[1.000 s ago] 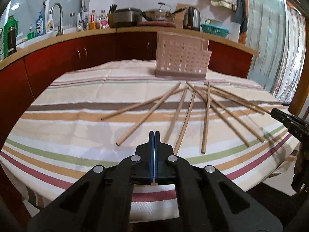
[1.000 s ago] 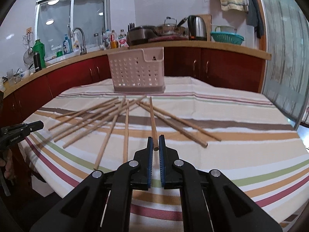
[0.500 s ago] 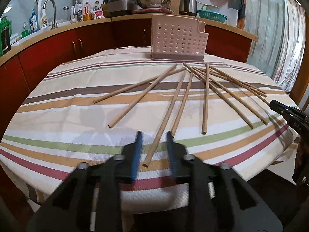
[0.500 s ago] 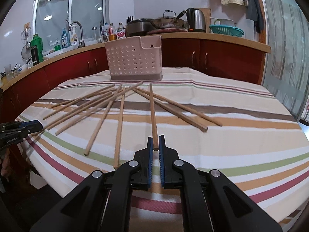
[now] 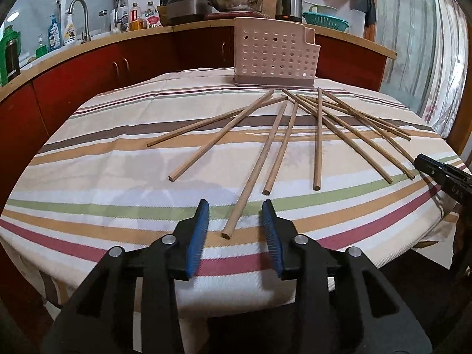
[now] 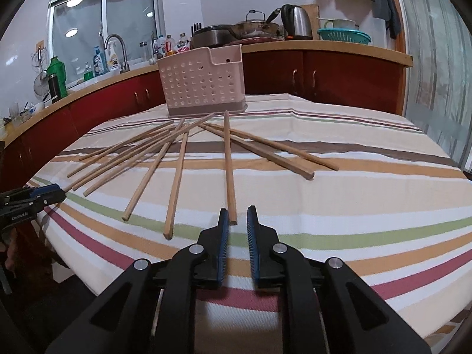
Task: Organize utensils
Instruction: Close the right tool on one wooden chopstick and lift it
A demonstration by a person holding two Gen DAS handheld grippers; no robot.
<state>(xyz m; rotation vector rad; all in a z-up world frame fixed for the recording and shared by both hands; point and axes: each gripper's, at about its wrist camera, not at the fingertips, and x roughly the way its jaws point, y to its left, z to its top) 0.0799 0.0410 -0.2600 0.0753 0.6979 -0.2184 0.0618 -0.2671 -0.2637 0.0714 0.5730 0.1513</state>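
**Two grippers lined up on chopstick ends at the near edge of a striped bench**

A bench (image 5: 88, 159) covered with a striped cloth is shown, with a pale perforated utensil holder (image 5: 273, 56) standing upright at its far side. About ten wooden chopsticks (image 5: 317, 138) are fanned out in front of the holder, their far tips gathered near its base and their near ends spread toward the cameras.

The left gripper (image 5: 235, 215) is held open, and its jaws have been opening within the last moment. The near end of one chopstick (image 5: 253, 174) is seen just ahead of the gap and nothing is pinched. Its long axis runs from the gripper straight toward the holder.

The right gripper (image 6: 236, 218) is parted only narrowly, its jaws having just been opening. The near end of another chopstick (image 6: 228, 162) is seen at the mouth of the gap, with no pad pressed on it. This stick also points toward the holder (image 6: 203, 84).

Each stick is judged nearest to the gripper facing it, so a short push along the stick's length and a closing of the jaws would be called for. The left gripper (image 6: 44, 194) is also seen at the bench edge, well left of the holder.
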